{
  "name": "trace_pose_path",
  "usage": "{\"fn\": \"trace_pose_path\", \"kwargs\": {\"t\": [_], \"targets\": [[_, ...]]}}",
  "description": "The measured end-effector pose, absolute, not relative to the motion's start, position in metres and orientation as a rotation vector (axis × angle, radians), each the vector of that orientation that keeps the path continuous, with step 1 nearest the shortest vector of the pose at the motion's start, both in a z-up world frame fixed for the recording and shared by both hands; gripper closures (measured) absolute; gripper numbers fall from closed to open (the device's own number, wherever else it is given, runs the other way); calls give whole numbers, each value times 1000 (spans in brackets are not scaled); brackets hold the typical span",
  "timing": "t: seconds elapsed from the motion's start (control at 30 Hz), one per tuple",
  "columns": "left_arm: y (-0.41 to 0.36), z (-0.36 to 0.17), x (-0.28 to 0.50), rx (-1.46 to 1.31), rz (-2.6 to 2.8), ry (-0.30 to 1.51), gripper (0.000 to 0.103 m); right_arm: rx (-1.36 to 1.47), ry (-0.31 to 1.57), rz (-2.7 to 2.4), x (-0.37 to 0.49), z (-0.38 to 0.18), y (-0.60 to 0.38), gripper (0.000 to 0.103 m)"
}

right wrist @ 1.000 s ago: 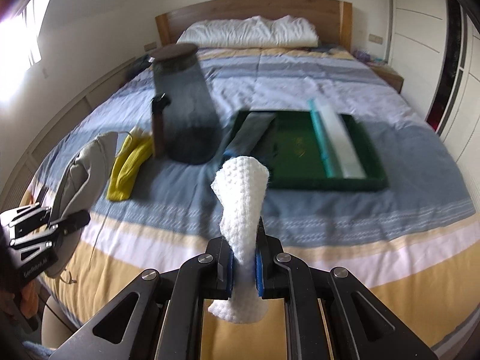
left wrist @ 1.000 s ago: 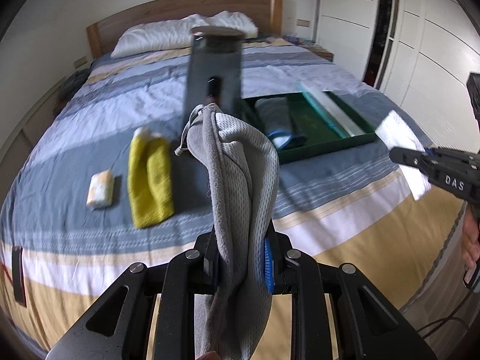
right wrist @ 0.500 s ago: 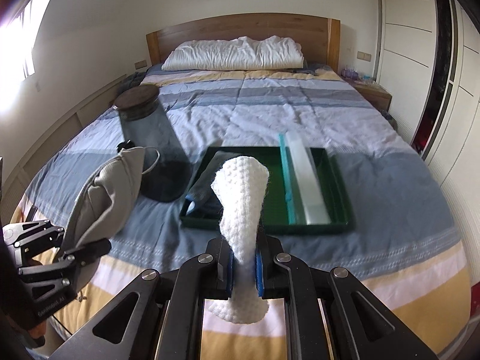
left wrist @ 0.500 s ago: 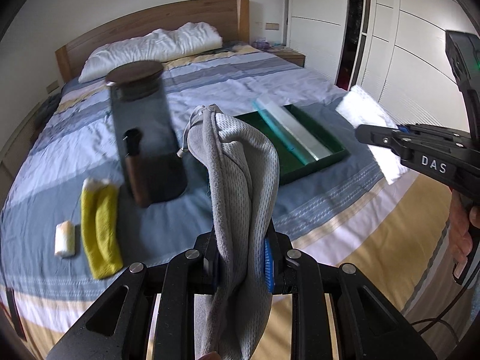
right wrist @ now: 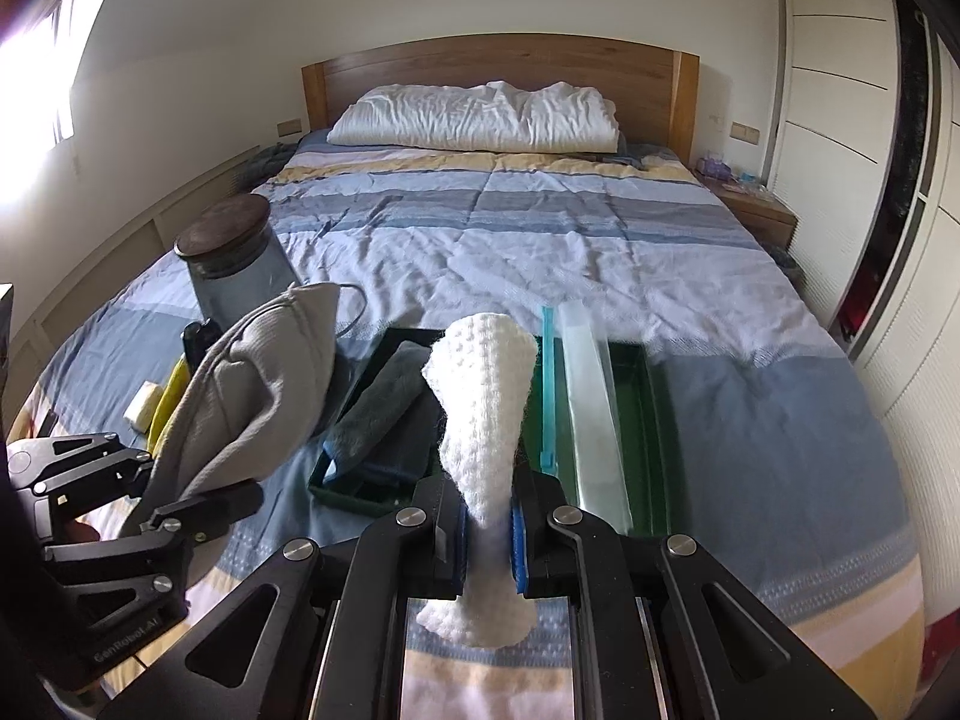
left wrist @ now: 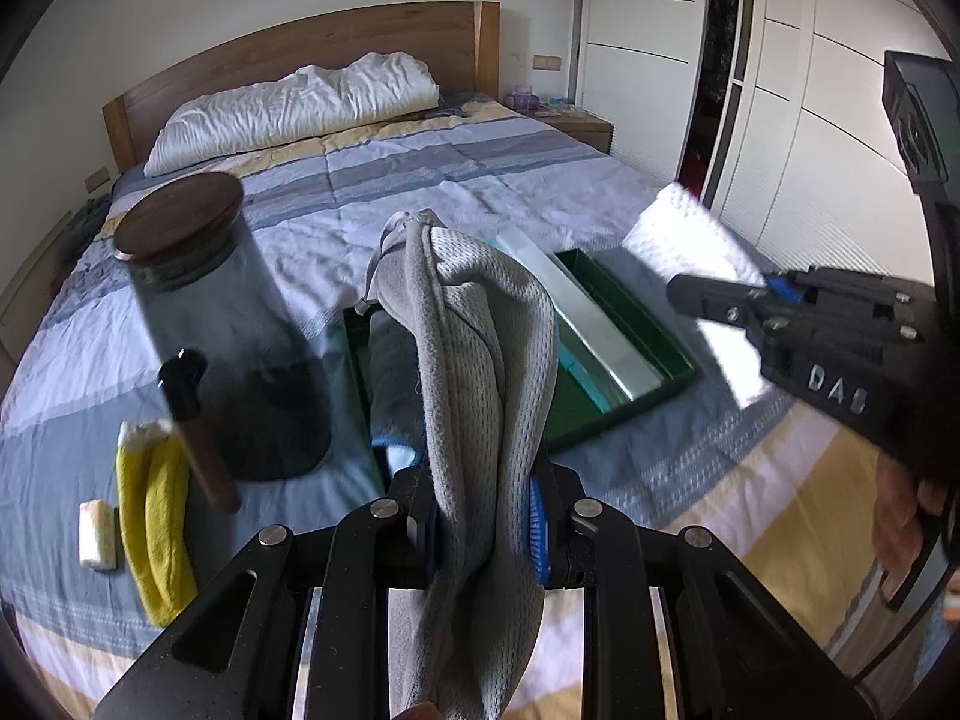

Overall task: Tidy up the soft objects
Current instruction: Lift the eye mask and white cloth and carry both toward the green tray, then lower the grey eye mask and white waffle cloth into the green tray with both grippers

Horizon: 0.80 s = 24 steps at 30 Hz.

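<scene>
left tongs (left wrist: pixel 489 516) clench a grey cloth (left wrist: pixel 486 360), right tongs (right wrist: pixel 487 531) a white one (right wrist: pixel 483 414); one towel (right wrist: pixel 384 414) lies in the tray (right wrist: pixel 657 420), a yellow cloth (left wrist: pixel 153 516) waits at the bed's left edge.

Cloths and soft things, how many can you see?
5: grey cloth in the left gripper, white cloth in the right gripper, dark towel in the tray, yellow cloth and small white roll on the bed. More may be hidden.

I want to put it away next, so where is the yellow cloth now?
In the left wrist view, the yellow cloth lies on the bed at lower left, between a small white roll and the dark jar.
</scene>
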State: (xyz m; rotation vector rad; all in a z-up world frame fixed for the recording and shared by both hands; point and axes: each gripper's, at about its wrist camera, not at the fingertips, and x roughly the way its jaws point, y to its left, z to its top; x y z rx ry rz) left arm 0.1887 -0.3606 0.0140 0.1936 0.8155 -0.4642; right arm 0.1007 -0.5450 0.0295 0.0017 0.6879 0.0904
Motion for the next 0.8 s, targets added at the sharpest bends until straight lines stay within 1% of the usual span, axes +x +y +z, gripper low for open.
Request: {"fn": "trace_pose_path", "kwargs": {"t": [0.4,0.8], "targets": [[-385,-8,238,154,-433,851,84,31,711,109,178,-1,-550,93],[-402,-34,263,145,-389,869,84,33,732,72,263,-31,-554,93]]}}
